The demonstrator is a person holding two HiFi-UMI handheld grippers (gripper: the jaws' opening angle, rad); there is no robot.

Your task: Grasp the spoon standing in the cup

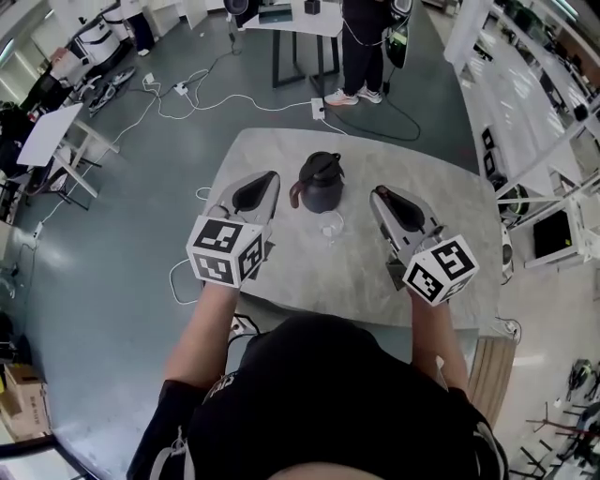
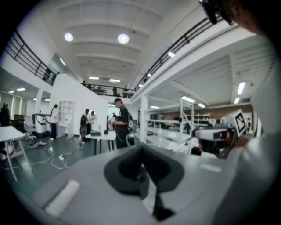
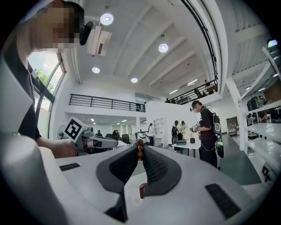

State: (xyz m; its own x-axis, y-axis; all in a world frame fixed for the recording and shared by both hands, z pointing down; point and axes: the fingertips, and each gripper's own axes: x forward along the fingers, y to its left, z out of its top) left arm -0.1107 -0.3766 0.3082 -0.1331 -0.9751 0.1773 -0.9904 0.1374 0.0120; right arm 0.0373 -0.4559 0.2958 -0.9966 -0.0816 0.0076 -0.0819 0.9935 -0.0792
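Note:
A small clear glass cup [image 1: 330,225] stands near the middle of the grey table [image 1: 441,187], just in front of a black jug [image 1: 321,183]. The spoon in it is too thin to make out. My left gripper [image 1: 266,180] hovers left of the cup and my right gripper [image 1: 380,193] right of it, both apart from it and pointing away from me. In the left gripper view the dark pads [image 2: 141,166] meet with nothing between them. In the right gripper view the jaws [image 3: 139,151] also stand together and empty. Neither gripper view shows the cup.
A person [image 1: 361,47] stands beyond the table's far edge beside a dark-legged table [image 1: 295,23]. Cables [image 1: 187,98] trail over the floor at the left, near a white table [image 1: 52,136]. White shelving [image 1: 544,141] runs along the right side.

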